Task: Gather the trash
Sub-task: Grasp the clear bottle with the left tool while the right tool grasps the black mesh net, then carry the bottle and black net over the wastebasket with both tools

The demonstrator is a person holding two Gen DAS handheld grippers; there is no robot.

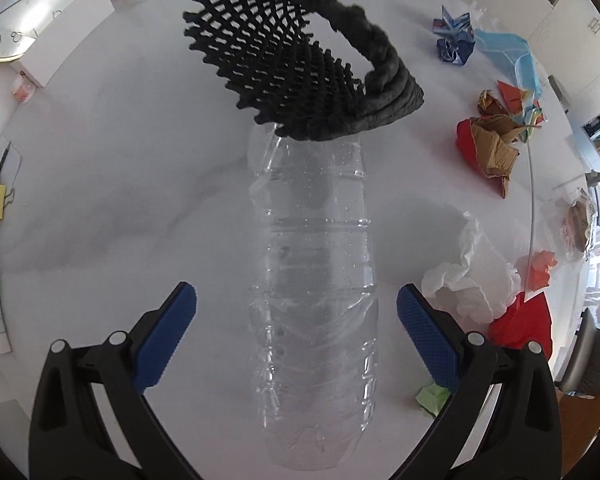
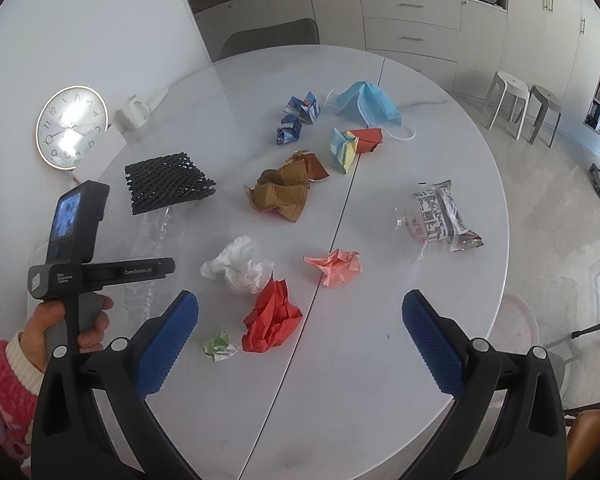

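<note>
A clear crushed plastic bottle (image 1: pixel 312 300) lies on the white table, pointing away, between the wide-open fingers of my left gripper (image 1: pixel 296 308). A black foam net (image 1: pixel 300 68) rests over the bottle's far end. My right gripper (image 2: pixel 300 316) is open and empty above the table. Ahead of it lie a red paper ball (image 2: pixel 272 320), white tissue (image 2: pixel 240 266), a small green-white wad (image 2: pixel 220 346) and a pink paper ball (image 2: pixel 336 266). The bottle (image 2: pixel 148 240) and the net (image 2: pixel 168 182) also show at the left of the right wrist view, partly behind the left gripper's body.
Farther on lie brown crumpled cardboard (image 2: pixel 284 192), blue paper scraps (image 2: pixel 300 118), a blue face mask (image 2: pixel 368 106), a multicoloured paper (image 2: pixel 352 146) and a clear wrapper (image 2: pixel 440 216). A wall clock (image 2: pixel 72 132) and a mug (image 2: pixel 134 114) stand at the left. Stools (image 2: pixel 520 100) stand beyond the table (image 2: pixel 360 360).
</note>
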